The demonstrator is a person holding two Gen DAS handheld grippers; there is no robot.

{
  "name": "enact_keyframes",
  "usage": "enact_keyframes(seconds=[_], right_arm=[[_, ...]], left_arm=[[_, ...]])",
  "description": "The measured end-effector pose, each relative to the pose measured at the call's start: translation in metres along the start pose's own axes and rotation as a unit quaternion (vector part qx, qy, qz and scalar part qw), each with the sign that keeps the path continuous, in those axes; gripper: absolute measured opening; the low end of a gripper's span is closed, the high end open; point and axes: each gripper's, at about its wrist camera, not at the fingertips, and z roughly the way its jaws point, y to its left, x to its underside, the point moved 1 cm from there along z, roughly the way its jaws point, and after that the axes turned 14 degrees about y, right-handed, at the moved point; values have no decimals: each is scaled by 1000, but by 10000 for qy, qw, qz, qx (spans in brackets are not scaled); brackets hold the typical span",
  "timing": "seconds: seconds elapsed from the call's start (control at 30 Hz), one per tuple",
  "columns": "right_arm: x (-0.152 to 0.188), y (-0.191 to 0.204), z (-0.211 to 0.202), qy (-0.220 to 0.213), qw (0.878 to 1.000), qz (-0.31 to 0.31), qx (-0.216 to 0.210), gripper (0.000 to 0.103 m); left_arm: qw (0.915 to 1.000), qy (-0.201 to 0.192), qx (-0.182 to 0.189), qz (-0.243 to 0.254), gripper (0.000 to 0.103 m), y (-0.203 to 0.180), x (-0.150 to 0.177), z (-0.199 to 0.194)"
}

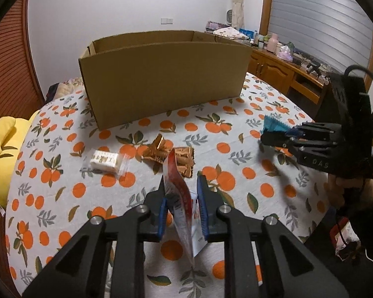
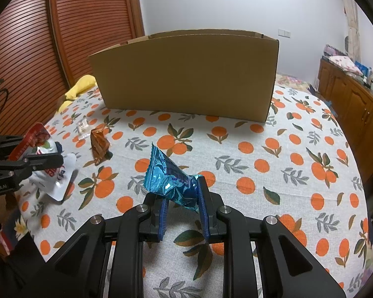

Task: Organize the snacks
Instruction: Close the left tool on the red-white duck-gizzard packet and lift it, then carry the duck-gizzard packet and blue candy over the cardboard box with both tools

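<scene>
Cardboard, open-topped and tall, the box (image 1: 161,79) stands toward the far edge of the orange-patterned desk (image 1: 248,173), and its inside is hidden from both cameras, so whether any snack is already in it cannot be told. The left gripper (image 1: 181,206) has its fingers closed on a red-and-white pouch (image 1: 179,193) lifted clear of the cloth, and the right gripper (image 2: 181,198) has its fingers closed on a crumpled blue foil packet (image 2: 171,178), both held short of the box. Left to gather, near the desk's middle-left, are brown foil-wrapped snacks (image 1: 171,157) and a small white packet (image 1: 105,161), so the sorting looks underway, not near its end.
</scene>
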Motion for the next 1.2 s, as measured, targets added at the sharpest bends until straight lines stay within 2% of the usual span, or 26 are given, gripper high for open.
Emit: enact_keyframes(seconds=[0.5, 0.8, 1.2], right_arm=[[0, -1, 0, -6, 10000, 16, -21, 20], [-2, 1, -11, -179, 9998, -69, 86, 20], [-40, 12, -67, -702, 9968, -366, 59, 20]], left_arm=[[9997, -209, -98, 62, 18, -1, -18, -19], [9989, -430, -127, 100, 19, 5, -41, -29], [9960, -884, -54, 73, 19, 17, -89, -53]])
